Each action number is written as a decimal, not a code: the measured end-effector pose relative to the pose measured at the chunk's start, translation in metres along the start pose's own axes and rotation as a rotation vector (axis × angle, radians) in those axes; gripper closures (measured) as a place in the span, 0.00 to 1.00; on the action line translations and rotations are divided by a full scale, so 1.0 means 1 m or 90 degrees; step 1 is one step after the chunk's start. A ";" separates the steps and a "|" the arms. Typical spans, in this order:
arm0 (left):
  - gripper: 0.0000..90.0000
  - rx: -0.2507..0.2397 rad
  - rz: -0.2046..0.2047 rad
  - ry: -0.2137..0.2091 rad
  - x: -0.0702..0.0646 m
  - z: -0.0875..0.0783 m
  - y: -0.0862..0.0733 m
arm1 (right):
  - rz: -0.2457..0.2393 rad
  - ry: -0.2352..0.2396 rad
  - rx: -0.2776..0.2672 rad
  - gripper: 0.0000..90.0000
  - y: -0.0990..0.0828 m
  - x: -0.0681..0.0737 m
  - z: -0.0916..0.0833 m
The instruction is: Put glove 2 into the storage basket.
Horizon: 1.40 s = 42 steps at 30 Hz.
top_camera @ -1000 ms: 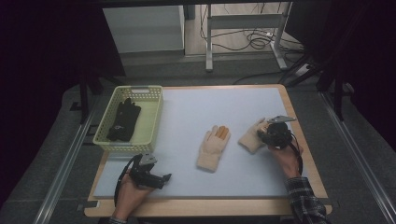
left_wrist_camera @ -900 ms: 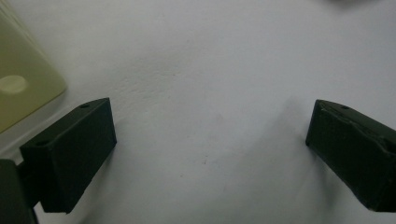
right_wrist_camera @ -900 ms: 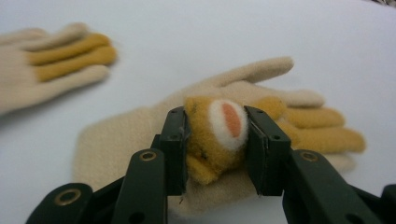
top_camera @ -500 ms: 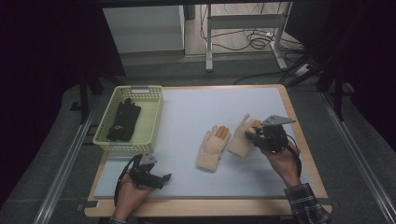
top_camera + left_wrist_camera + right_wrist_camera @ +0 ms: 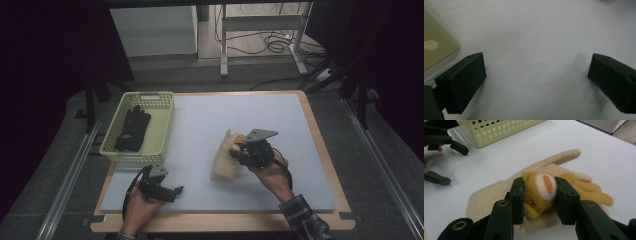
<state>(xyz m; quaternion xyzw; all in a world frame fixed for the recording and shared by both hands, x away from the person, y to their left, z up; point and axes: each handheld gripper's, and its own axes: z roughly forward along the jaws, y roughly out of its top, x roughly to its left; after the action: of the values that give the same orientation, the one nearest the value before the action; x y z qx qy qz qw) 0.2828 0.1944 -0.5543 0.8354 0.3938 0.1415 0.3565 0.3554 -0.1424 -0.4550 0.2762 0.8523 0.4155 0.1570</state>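
Looks like a lab data-collection bench: wooden table (image 5: 320, 150) topped with a pale foam mat (image 5: 200, 125), aluminium rails (image 5: 65, 185) along both sides on grey floor. Behind it, a metal stand (image 5: 260, 30) with loose cables (image 5: 272, 45), dark surroundings.

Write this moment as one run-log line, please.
right gripper: shut on tan glove, over second glove | left gripper: open, idle | basket: black gloves

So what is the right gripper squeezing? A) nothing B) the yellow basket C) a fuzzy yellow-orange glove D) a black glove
C: in the right gripper view the right gripper has its jaws pressed on both sides of the fuzzy yellow-orange glove, above the beige glove lying on the table.
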 end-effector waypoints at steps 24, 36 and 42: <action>0.02 0.003 0.003 0.000 0.000 0.000 0.000 | 0.038 -0.030 0.018 0.46 -0.024 -0.011 0.010; 0.02 0.003 0.001 0.000 0.000 0.000 0.000 | 0.053 0.026 0.064 0.96 -0.068 -0.001 0.006; 0.02 0.002 0.001 0.000 0.000 0.000 0.000 | 0.031 0.052 0.073 0.97 -0.071 0.016 0.023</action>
<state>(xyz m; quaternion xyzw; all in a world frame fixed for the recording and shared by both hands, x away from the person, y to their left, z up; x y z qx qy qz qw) 0.2827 0.1946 -0.5541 0.8365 0.3931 0.1412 0.3548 0.3303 -0.1538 -0.5259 0.2886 0.8733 0.3808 0.0958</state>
